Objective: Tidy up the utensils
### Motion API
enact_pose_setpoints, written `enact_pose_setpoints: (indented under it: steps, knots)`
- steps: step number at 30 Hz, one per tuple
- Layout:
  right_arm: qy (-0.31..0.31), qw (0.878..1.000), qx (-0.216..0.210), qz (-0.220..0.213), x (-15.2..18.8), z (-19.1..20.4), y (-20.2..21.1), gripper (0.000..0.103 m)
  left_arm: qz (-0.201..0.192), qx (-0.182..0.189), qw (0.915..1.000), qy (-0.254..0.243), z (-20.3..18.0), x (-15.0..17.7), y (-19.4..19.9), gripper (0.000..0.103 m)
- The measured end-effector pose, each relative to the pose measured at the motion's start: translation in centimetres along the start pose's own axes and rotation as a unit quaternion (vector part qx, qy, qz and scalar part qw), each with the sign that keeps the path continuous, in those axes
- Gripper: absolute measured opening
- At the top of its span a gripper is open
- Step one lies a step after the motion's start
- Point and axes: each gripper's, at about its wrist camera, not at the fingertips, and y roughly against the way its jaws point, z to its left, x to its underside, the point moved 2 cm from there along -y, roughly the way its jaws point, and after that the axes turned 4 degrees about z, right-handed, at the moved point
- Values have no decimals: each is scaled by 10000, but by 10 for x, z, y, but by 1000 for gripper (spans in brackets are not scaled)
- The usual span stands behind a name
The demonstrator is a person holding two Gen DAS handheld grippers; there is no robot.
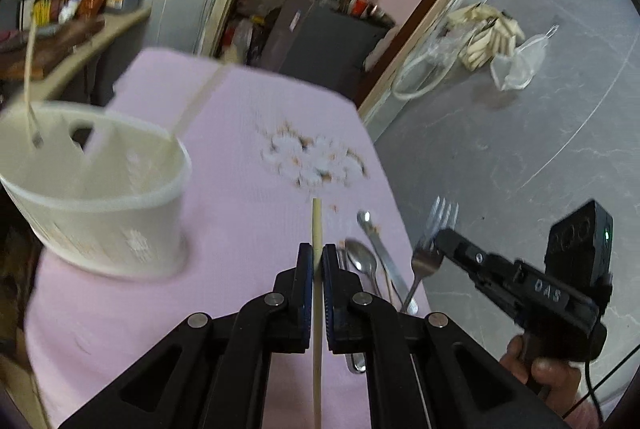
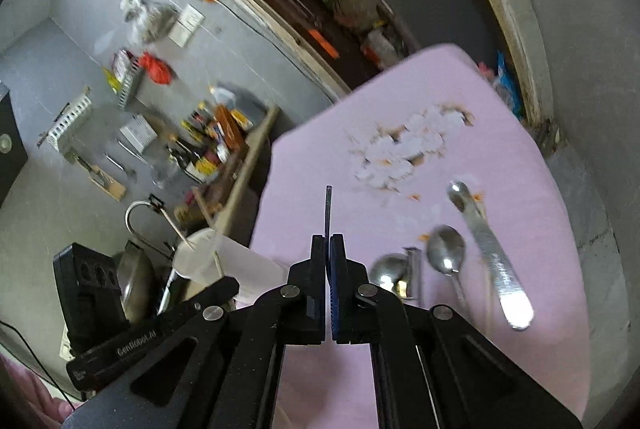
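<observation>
Black hand-held gripper (image 1: 317, 259) with blue pads (image 1: 307, 281), silver screws, "DAS" lettering.

A pale wooden chopstick (image 1: 317, 229) and a steel fork (image 1: 430, 249) are each held aloft, three metal spoons (image 2: 446, 249) lie on the pink bench (image 2: 520, 157), and the white holder (image 1: 100, 189) already contains chopsticks.

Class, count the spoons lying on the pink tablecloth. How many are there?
3. A long flat-handled spoon lies farthest right, a round-bowled spoon is beside it, and a third spoon is partly hidden behind the right gripper jaws. More may be hidden.
</observation>
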Motion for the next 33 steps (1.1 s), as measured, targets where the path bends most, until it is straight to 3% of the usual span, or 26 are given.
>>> enact_pose_setpoints:
  steps: [4,10,14,18,24,33]
  knots:
    - [215,9993,-123,-287,-7,40,3,2,-387,18,9992,-84,12,-27,35,5]
    - [594,9917,-785,-823,-28,117,8,2,-1079,-47,9940,-175,41,-73,87,5]
    - [832,9831,-1214,-1089,-42,166,-3,2,-1691,-349,9846,-290,72,-108,119,5]
    - [1006,9779,-1347,-1245,-47,199,-22,2,-2097,-606,9758,-122,103,-132,133,5]
    - [1073,9788,-1306,-1159,-42,209,-66,2,-2352,-1017,9664,-212,132,-151,124,5]
    - [734,9857,-1132,-1008,-23,174,-122,2,-2447,-1388,9580,-556,146,-129,90,5]
